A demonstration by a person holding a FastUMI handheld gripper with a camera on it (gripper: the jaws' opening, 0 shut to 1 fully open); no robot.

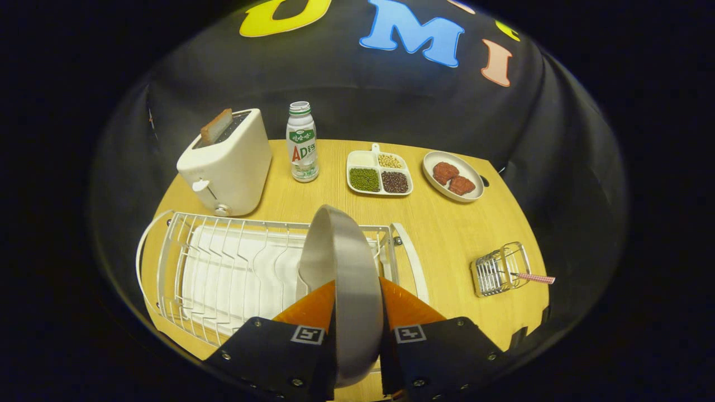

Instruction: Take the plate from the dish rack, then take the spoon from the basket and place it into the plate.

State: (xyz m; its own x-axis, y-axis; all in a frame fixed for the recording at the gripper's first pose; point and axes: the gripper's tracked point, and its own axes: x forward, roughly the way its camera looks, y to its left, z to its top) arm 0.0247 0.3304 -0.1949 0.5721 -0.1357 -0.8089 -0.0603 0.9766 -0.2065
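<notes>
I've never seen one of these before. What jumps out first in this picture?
The grey plate stands on edge, clamped between the fingers of the hand-held gripper, over the white dish rack. Beyond the rack stands a cream toaster with a slice of bread sticking up. Off to the right, a small wire basket lies on the wooden table.

The grey plate (342, 268) stands on edge between the fingers, pinched from both sides, over the white wire dish rack (223, 268). The small wire basket (499, 269) sits ahead and right, holding the spoon (533, 277) by its checked handle.
</notes>
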